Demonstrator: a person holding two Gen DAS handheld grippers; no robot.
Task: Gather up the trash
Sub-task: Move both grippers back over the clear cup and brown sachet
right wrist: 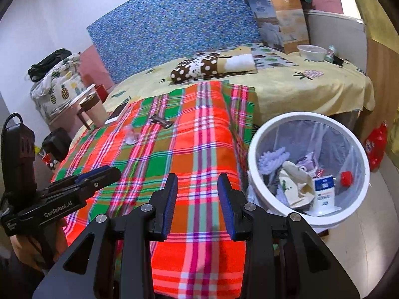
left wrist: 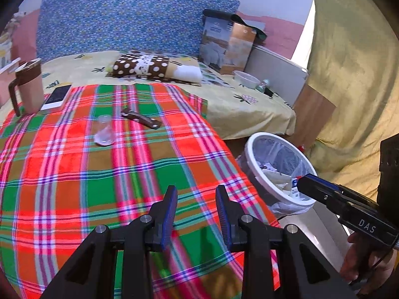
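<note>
The white trash bin stands on the floor just beside the bed's plaid blanket. Only the right wrist view looks down into it: crumpled paper, a small white carton, a red cap (the left view shows mostly rim). A clear plastic cup and a brown wrapper lie on the blanket, well apart from the bin. The left gripper and right gripper hang above the blanket, jaws spread and empty.

Bed w/ plaid cloth, clear cup, phone, mug.
</note>
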